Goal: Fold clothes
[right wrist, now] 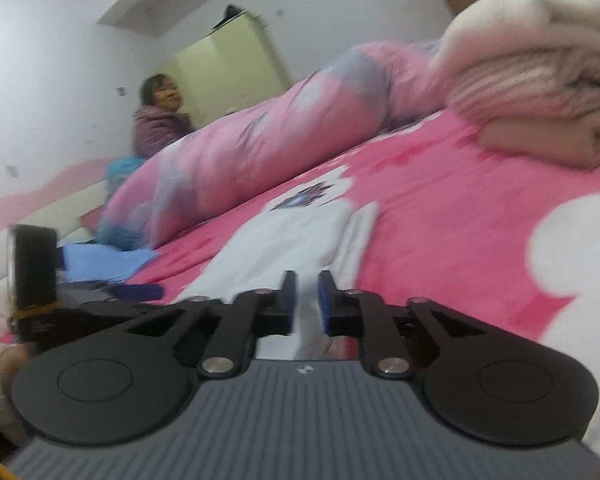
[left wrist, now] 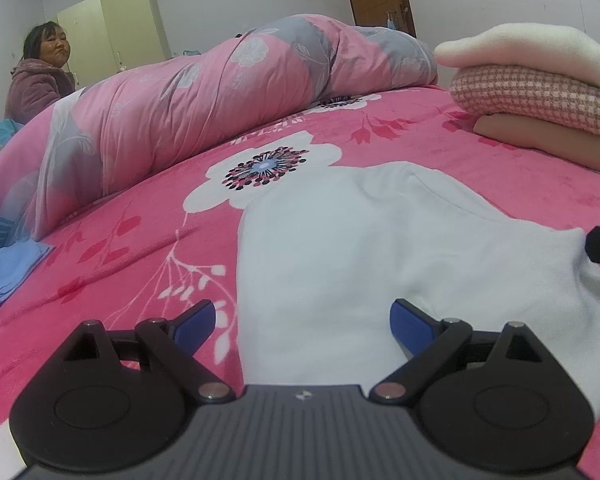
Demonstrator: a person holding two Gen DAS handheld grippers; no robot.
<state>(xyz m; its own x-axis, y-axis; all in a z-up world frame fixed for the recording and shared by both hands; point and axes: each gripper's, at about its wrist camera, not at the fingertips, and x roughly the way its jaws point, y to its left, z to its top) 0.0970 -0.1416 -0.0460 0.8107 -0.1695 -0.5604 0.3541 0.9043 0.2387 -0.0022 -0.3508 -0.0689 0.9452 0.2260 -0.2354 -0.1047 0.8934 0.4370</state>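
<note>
A pale white garment (left wrist: 340, 248) lies spread flat, lightly creased, on the pink flowered bed (left wrist: 120, 264). The left gripper (left wrist: 302, 320) hangs over its near edge, jaws released wide. The right gripper (right wrist: 307, 300) view is blurred; its jaws stand narrowly parted, cloth between, grip unclear. Three folded items make one stack (left wrist: 540, 92)
</note>
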